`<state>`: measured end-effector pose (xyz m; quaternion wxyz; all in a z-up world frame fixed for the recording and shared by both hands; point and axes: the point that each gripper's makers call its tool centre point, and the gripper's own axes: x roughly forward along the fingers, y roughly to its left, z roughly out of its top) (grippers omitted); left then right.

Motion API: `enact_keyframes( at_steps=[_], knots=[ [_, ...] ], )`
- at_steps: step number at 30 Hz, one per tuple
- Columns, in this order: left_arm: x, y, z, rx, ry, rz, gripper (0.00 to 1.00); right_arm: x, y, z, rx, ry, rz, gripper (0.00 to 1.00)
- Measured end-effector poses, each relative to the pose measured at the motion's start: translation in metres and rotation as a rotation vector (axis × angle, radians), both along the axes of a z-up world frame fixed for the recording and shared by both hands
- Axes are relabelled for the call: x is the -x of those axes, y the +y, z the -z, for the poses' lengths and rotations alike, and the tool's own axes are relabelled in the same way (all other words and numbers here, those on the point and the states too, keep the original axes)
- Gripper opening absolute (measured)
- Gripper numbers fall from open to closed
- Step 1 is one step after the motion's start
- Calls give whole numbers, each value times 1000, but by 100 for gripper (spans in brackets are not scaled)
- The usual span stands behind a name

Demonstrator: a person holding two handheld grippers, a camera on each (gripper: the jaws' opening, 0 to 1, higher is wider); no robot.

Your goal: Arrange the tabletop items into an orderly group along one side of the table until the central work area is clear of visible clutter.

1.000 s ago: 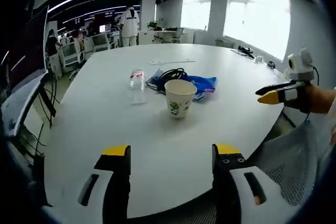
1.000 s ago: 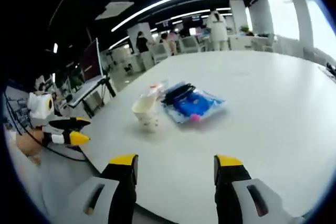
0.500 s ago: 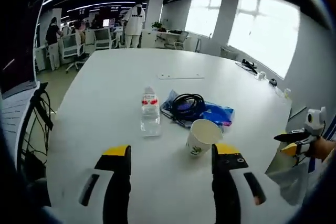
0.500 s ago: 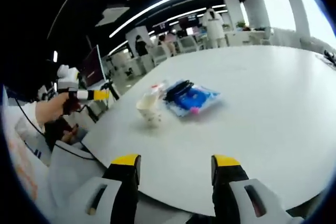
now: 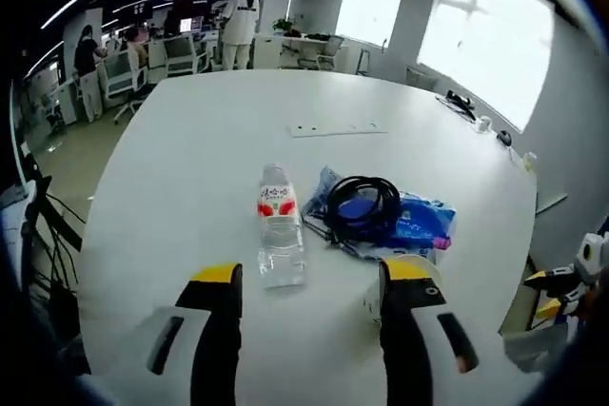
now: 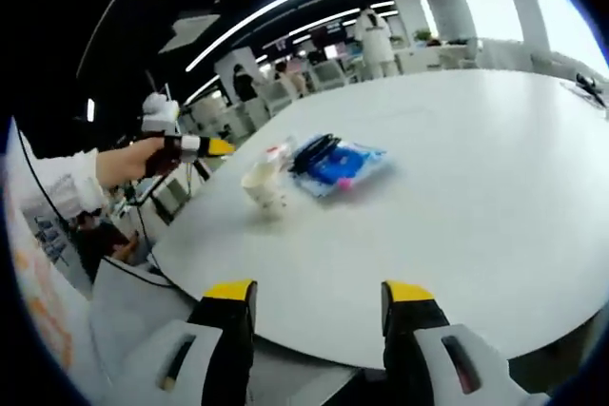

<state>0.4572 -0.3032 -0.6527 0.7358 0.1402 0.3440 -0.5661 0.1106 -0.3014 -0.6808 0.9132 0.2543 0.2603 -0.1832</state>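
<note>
1. Office space with ceiling light strips, desks, chairs and standing people lies behind a large white table (image 5: 190, 140); bright windows line one wall in the left gripper view.
2. Near the table's middle sits a small cluster: a clear water bottle (image 5: 280, 231) with a red-and-white label lying on its side, a blue plastic bag (image 5: 414, 223) with a coil of black cable (image 5: 362, 204) resting on top of it, and a white paper cup (image 5: 395, 278).
3. Left gripper (image 5: 309, 278) hangs over the near part of the table with its yellow-tipped jaws spread wide apart, nothing between them and nothing touched. The bottle lies just ahead of the gap, nearer the left jaw. The right jaw tip covers part of the cup, so the cup's lower half is hidden.
4. Right gripper (image 6: 309, 290) is held off the table's edge, well apart from the cluster, jaws likewise wide apart and empty.
5. In the right gripper view the cup (image 6: 263, 187) stands upright beside the bag (image 6: 338, 164), with the bottle (image 6: 276, 154) behind it; the left gripper (image 6: 195, 146) shows above the table's far-left edge, held by a hand (image 6: 128, 161) with a white sleeve.
6. At the right edge of the left gripper view, the right gripper (image 5: 561, 287) shows past the table rim; its jaw spacing there is too small to judge.
7. A thin flat white strip (image 5: 333, 128) lies farther along the table, apart from the cluster.
</note>
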Motion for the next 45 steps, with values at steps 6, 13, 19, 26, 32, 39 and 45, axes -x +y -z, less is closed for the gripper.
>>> enact_keyframes(
  at_steps=[6, 13, 19, 26, 32, 39, 45],
  knots=[
    [-13, -24, 17, -53, 33, -15, 53, 4, -1, 6, -24, 10, 23, 53],
    [-25, -46, 40, -120, 30, 2, 52, 2, -5, 9, -50, 8, 43, 50],
    [-33, -53, 67, -189, 60, -10, 51, 2, -6, 14, -73, 8, 55, 48],
    [-37, -61, 84, -224, 69, -27, 51, 7, -5, 23, -100, 22, 82, 48],
    [-40, -66, 96, -272, 42, 4, 50, 5, -8, 28, -114, 22, 101, 48],
    [-45, -72, 111, -316, 37, -6, 50, 7, -9, 27, -117, 21, 113, 48],
    [-52, -75, 111, -311, 13, -15, 49, 13, -9, 32, -127, 33, 120, 47]
  ],
)
